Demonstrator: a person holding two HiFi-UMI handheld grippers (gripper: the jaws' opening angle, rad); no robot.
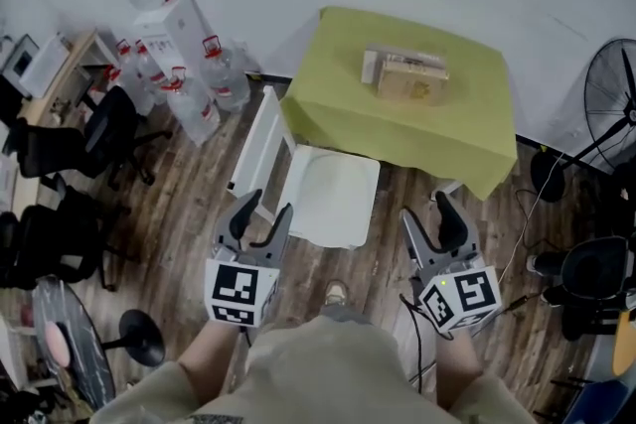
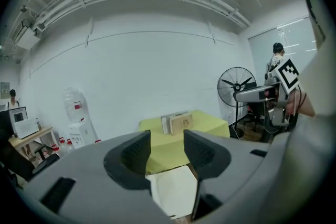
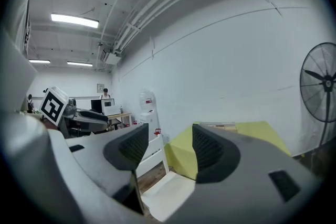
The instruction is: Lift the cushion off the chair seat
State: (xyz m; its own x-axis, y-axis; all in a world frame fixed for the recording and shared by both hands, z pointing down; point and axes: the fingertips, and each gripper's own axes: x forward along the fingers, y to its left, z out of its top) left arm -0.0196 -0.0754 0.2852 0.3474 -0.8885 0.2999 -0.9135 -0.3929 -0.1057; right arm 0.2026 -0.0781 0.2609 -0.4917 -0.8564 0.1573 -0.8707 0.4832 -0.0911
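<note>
White cushion (image 1: pixel 333 199) lies flat on the seat of a white chair (image 1: pixel 256 142) at the middle of the head view, with the backrest standing at its 9 o'clock. At the cushion's 1 o'clock is a table under a yellow-green cloth (image 1: pixel 452 139), and a cardboard box (image 1: pixel 407 76) sits on top. A water dispenser (image 1: pixel 164 20) and spare bottles (image 1: pixel 204 84) stand at 10 o'clock, black office chairs (image 1: pixel 70 164) at 9 o'clock and a floor fan (image 1: pixel 611 94) at 3 o'clock. The left gripper (image 1: pixel 262 213) hangs at the cushion's 8 o'clock, by the seat's near-left corner. The right gripper (image 1: pixel 430 219) is at its 4 o'clock, beside the seat's right edge. Neither touches the cushion.

Left gripper view: the two dark pads stand apart and the gap between them is empty. Through that gap the cushion shows at 6 o'clock, with the cloth and box beyond it at 12 o'clock. The fan sits at 2 o'clock, the right gripper with its marker cube at 3 o'clock, and the dispenser at 9 o'clock.

Right gripper view: these jaws are likewise spread and hold nothing. The cushion lies low at 6 o'clock under the gap, the chair's backrest rises at 7 o'clock, and the cloth fills the space beyond. The left gripper's marker cube shows at 9 o'clock and the fan at 3 o'clock.
</note>
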